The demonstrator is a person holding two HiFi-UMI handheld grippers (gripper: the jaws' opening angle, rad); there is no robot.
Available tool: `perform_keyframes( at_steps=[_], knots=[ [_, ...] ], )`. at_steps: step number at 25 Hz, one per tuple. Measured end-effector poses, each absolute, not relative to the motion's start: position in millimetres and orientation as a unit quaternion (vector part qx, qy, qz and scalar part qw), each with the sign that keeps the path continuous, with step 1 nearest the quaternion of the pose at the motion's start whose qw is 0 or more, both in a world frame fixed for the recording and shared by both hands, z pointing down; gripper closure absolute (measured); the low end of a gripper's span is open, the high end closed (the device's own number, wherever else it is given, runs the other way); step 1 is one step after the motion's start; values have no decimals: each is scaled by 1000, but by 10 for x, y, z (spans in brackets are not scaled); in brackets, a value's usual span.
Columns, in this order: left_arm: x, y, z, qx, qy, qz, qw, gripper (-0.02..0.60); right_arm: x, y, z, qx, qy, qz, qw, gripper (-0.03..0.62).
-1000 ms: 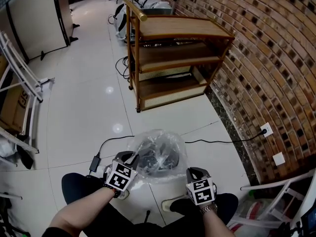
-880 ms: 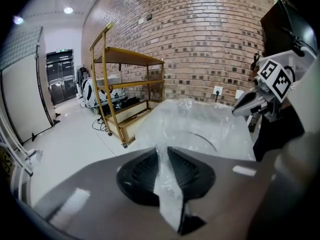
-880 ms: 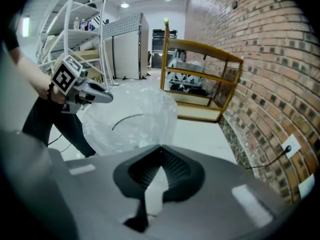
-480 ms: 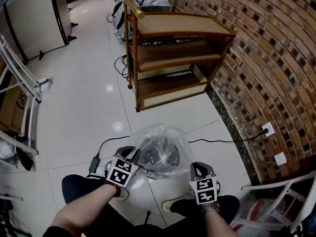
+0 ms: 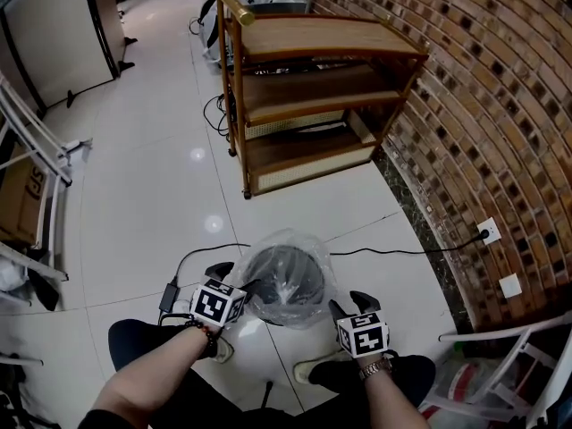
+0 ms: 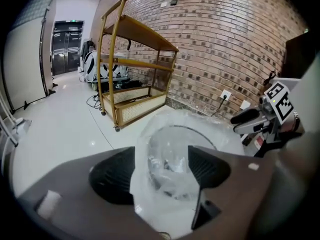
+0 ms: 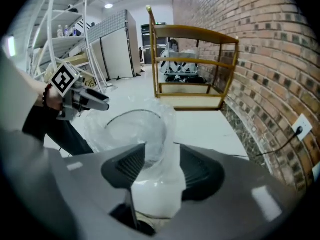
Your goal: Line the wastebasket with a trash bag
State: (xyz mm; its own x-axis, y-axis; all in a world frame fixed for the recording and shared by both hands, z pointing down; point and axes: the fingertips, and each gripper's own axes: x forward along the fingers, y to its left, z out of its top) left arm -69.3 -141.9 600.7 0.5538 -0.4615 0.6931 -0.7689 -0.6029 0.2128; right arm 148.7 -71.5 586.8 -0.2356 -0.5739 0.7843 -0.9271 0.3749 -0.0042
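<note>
White glossy floor tiles run beside a red-brown brick wall (image 5: 500, 105), seen from above by a person standing over a round dark wastebasket (image 5: 284, 286). Beyond the wastebasket stands a wooden three-shelf cart (image 5: 313, 105). A black cable (image 5: 393, 254) runs from behind the wastebasket to a white wall socket (image 5: 488, 232).

A clear plastic trash bag (image 5: 315, 256) sits in the wastebasket, its film draped out over the rim. A second ago the bag billowed high above the rim, pinched at each side. Now it has sunk close round the rim, and both grippers have dropped with it.

The left gripper (image 5: 234, 278), at the wastebasket's left rim, is opening its fingers. Loose film lies in the wide gap between them, no longer pinched. The right gripper (image 5: 349, 305), at the right rim, is opening likewise, with a slack bunch of film between its fingers.

Judging from this, the bag is being let go and the lining is nearly done; perhaps only the edge needs smoothing.

No brand or label can be read. The gripper cubes carry black-and-white square markers, not words. Dark print on a cardboard box (image 5: 13, 213), far left of the wastebasket, is cut off and illegible.
</note>
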Motion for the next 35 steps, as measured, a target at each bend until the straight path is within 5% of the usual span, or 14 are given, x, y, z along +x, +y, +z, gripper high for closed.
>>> perform_keyframes(
  at_steps=[7, 13, 19, 29, 35],
  knots=[
    [-787, -1234, 5971, 843, -364, 309, 248, 247, 1365, -776, 5704, 493, -765, 232, 344, 368],
    [-981, -951, 6162, 778, -381, 251, 432, 247, 682, -324, 5826, 335, -818, 152, 443, 370],
    [-1001, -604, 6305, 765, -340, 251, 486, 254, 361, 195, 6240, 259, -811, 162, 499, 372],
    [-776, -254, 6595, 840, -227, 481, 112, 268, 288, 172, 6674, 282, -761, 56, 581, 452],
    [-723, -204, 6766, 829, -192, 525, 6, 403, 303, 219, 6718, 290, -752, 46, 590, 592]
  ],
)
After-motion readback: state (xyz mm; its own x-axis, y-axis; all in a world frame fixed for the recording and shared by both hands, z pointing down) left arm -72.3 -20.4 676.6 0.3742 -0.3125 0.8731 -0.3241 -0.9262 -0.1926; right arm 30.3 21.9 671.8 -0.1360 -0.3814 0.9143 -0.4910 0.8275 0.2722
